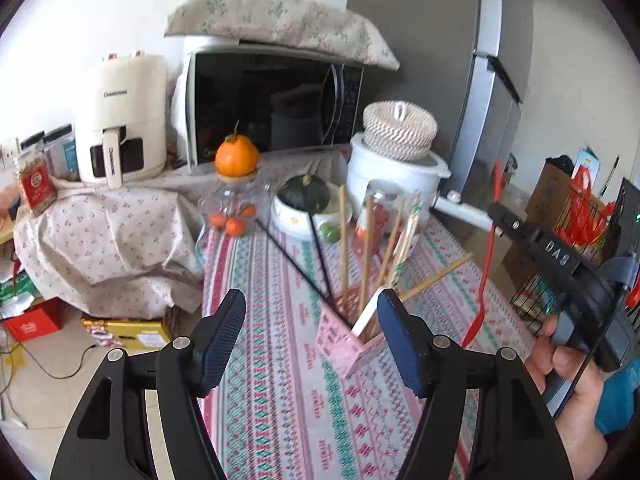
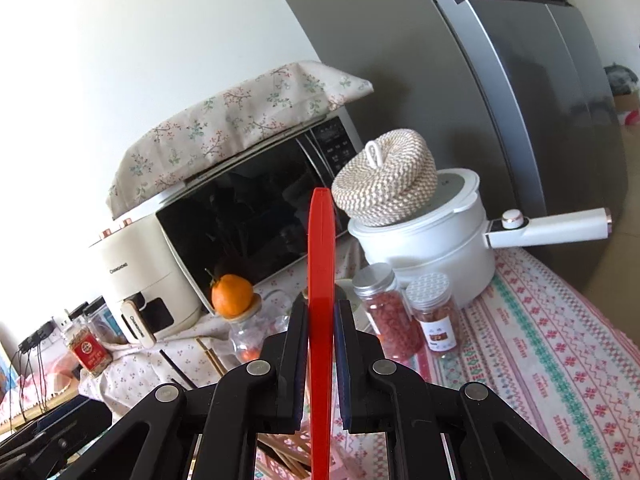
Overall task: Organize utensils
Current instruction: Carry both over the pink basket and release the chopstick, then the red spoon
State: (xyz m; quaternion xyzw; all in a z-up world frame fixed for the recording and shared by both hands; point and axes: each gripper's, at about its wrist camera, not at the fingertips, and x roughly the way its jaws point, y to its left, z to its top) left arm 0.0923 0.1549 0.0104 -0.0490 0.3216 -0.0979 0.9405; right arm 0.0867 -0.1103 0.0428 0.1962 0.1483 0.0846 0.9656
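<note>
Red spatula — clenched in right tongs | left tongs released — near pink holder rim

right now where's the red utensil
Clamped upright in the right gripper: the red utensil stands at the right wrist view's centre, before the microwave.

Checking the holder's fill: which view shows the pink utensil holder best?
Left wrist: the pink utensil holder sits between the open fingers, chopsticks standing in it. Right wrist shows only a lattice sliver behind the shut gripper.
</note>
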